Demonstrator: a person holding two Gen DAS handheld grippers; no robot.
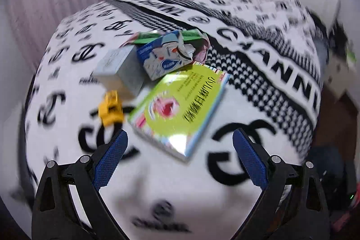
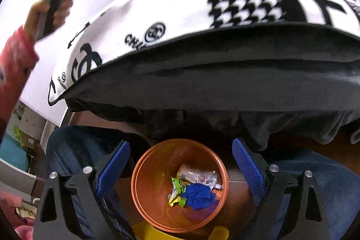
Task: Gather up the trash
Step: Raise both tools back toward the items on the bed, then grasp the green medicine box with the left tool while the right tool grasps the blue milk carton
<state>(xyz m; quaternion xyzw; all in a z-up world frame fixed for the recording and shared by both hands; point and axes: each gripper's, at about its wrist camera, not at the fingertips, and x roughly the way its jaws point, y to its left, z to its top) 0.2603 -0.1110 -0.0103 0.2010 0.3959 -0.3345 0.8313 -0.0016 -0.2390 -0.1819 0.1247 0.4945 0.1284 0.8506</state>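
Over the bed's near edge the left gripper hangs with fingers spread and empty, facing the green packet mid-bed, seemingly the next pick, while the right gripper, also spread and empty, hovers above the bin below.

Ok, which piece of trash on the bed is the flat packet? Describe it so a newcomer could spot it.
Start at the black-and-white patterned blanket covering the bed. Near its middle lies a small cluster of trash: a crumpled milk carton, a pale box and a yellow scrap. The flat packet is the largest piece, lime green and glossy with a pink picture.
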